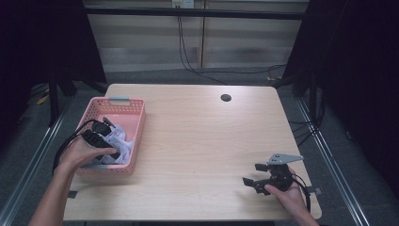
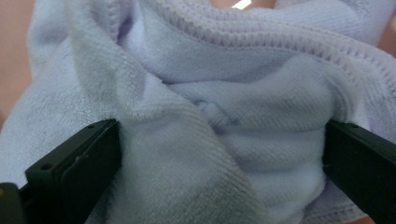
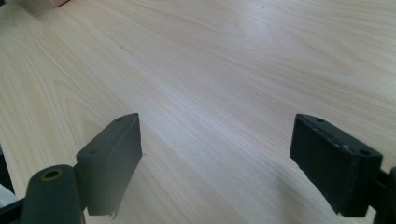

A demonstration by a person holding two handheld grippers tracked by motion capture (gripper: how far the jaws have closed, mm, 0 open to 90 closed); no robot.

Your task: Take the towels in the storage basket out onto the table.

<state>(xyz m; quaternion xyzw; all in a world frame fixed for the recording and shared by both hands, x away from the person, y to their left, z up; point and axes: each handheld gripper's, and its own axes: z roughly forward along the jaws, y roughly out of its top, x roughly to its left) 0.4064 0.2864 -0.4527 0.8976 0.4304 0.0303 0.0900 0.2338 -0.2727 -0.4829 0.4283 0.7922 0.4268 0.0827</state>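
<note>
Left edge of the light wooden desk (image 1: 197,136): pink perforated plastic basket (image 1: 134,117) with a grey handle at its far rim. Inside it, a crumpled pale lilac terry cloth (image 1: 123,143). Left gripper (image 1: 101,136) reaches down into the basket; its jaws stand apart, one on each side of a bunched fold of the cloth (image 2: 224,140), pressed against the pile but not closed through it. Near right corner of the desk: right gripper (image 1: 256,176), held low above bare wood, jaws wide apart, nothing between them. Small dark round hole (image 1: 226,98) near the far edge.
</note>
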